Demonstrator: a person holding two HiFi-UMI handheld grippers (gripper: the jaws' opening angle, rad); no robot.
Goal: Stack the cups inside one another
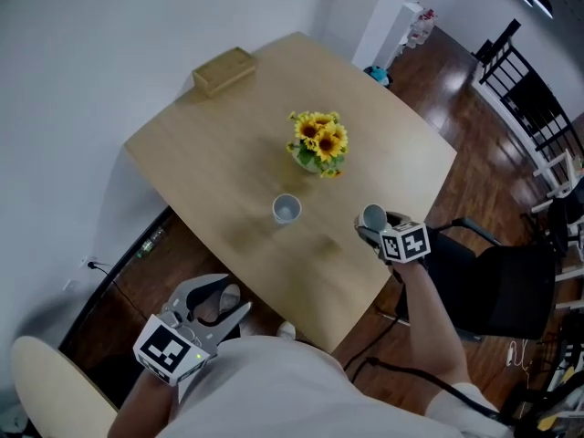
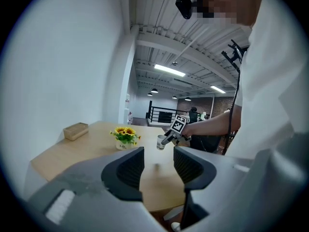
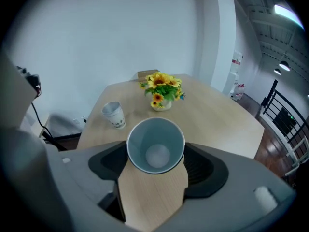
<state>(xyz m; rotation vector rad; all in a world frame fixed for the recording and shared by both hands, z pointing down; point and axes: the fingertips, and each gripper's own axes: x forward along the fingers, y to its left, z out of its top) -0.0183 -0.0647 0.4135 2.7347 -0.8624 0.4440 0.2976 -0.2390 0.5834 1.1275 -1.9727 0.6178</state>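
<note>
At centre right, the right gripper [image 1: 372, 229] clamps a cup [image 3: 155, 151]; lower left, the left gripper [image 1: 222, 305] gapes empty. Next move, I'd judge: seat it upright in the standing cup [image 1: 286, 209].

Light wooden table [image 1: 228, 172], potted sunflowers [image 1: 318, 144], small wooden box [image 1: 224, 69], black chair [image 1: 493, 286]

This looks like an open-plan office or studio in a converted industrial building. A pale wooden table [image 1: 228, 172] with a pot of sunflowers [image 1: 318, 144] stands on a dark wood floor [image 1: 474, 126] beside a black office chair [image 1: 497, 286]. Beyond it are a bare ribbed ceiling [image 2: 193, 42] with strip lights [image 2: 169, 70], a black railing [image 2: 161, 114] and a brick wall [image 2: 215, 102].
</note>
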